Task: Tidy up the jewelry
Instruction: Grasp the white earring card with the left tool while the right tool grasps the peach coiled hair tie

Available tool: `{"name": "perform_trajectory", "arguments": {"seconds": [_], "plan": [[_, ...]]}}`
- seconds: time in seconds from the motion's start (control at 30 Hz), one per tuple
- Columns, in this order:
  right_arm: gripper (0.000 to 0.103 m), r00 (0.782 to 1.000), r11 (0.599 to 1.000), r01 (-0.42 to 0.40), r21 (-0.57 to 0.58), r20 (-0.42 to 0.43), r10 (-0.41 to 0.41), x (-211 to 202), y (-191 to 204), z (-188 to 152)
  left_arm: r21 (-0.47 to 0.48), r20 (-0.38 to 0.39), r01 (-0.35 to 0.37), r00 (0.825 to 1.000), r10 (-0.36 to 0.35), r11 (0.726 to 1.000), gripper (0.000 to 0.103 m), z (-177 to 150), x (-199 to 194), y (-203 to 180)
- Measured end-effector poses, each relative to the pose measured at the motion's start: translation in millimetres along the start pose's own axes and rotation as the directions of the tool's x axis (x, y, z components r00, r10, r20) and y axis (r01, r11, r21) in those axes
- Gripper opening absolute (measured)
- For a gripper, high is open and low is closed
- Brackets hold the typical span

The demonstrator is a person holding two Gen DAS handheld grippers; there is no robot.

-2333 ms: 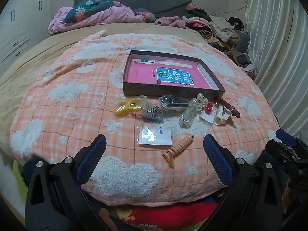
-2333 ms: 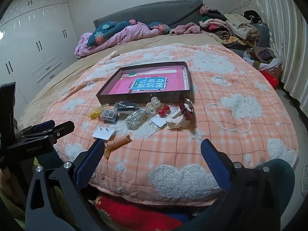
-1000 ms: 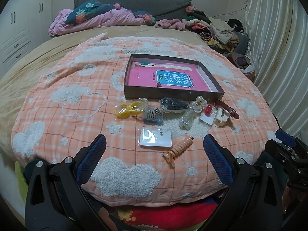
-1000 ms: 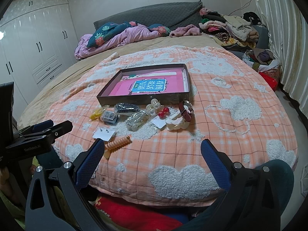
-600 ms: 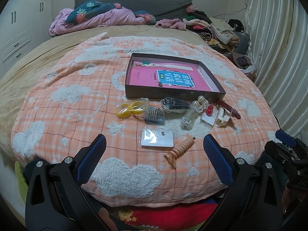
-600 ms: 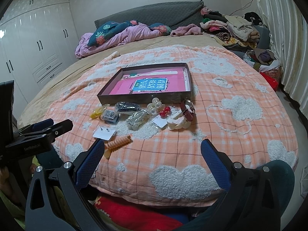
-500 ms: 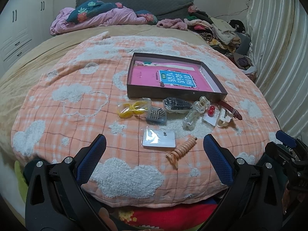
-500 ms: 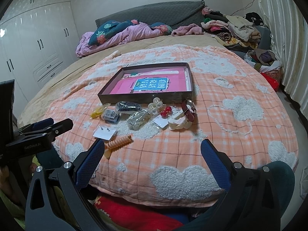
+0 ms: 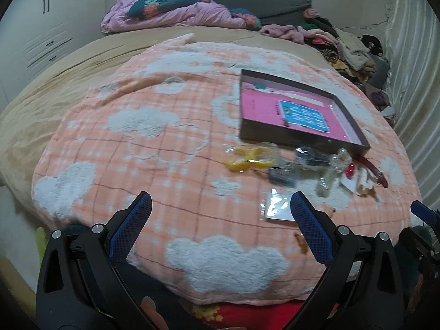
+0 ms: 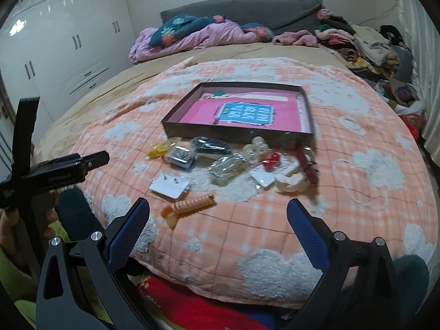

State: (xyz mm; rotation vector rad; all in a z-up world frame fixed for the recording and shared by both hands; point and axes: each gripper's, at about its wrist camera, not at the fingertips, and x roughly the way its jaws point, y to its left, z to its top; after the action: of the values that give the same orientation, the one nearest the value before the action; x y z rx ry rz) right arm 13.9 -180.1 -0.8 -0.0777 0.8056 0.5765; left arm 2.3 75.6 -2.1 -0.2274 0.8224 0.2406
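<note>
I am holding the left gripper [image 9: 220,221] and right gripper [image 10: 217,218] both spread wide and gripping nothing, hovering off the near edge of the peach cloud-patterned blanket [image 10: 371,126].

Items lying loose between the grippers and the box:
- coiled orange hair tie [image 10: 189,207], nearest the blanket's near edge;
- white earring card [image 10: 169,185], just behind it;
- yellow clip in a clear bag [image 10: 162,147];
- clear bagged pieces [image 10: 225,167];
- red beads [image 10: 272,159];
- dark red strap [image 10: 306,165].

Nothing is blocking the approach.

The shallow dark box [image 10: 236,134] is sitting mid-blanket, showing a pink lining with a blue label [image 10: 244,114]; no jewelry is lying inside.

Rumpled bedding [image 10: 192,38] is piling at the bed's far edge, white wardrobes [image 10: 55,46] are standing left, and a curtain [image 9: 412,82] is hanging right.
</note>
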Motion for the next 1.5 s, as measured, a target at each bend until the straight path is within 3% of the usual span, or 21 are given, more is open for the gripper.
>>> {"name": "perform_trajectory", "arguments": {"seconds": [0.27, 0.5, 0.73, 1.0, 1.2, 1.4, 1.5], "plan": [[0.099, 0.997, 0.996, -0.053, -0.065, -0.054, 0.049, 30, 18, -1, -0.007, -0.04, 0.002, 0.999, -0.002, 1.0, 0.095, 0, 13, 13], [0.099, 0.991, 0.988, -0.095, -0.122, -0.1, 0.083, 57, 31, -7, 0.012, -0.097, 0.113, 0.989, -0.111, 0.994, 0.095, 4, 36, 3], [0.099, 0.984, 0.979, -0.117, -0.165, -0.15, 0.092, 88, 40, -13, 0.024, -0.155, 0.147, 0.978, -0.142, 0.989, 0.095, 14, 58, -12], [0.099, 0.983, 0.985, -0.067, -0.16, -0.18, 0.038, 128, 30, -16, 0.039, -0.205, 0.191, 0.962, -0.179, 0.981, 0.095, 14, 72, -26], [0.097, 0.985, 0.98, -0.059, -0.188, -0.17, 0.027, 129, 20, -24, 0.065, -0.264, 0.228, 0.943, -0.204, 0.971, 0.095, 6, 86, -47], [0.073, 0.989, 0.978, -0.078, -0.196, -0.141, 0.051, 121, 4, -26, 0.068, -0.319, 0.269, 0.918, -0.235, 0.961, 0.095, -8, 100, -67], [0.048, 0.993, 0.976, -0.024, -0.217, -0.12, -0.002, 116, -4, -26, 0.061, -0.332, 0.281, 0.91, -0.246, 0.958, 0.095, -12, 104, -69]]}}
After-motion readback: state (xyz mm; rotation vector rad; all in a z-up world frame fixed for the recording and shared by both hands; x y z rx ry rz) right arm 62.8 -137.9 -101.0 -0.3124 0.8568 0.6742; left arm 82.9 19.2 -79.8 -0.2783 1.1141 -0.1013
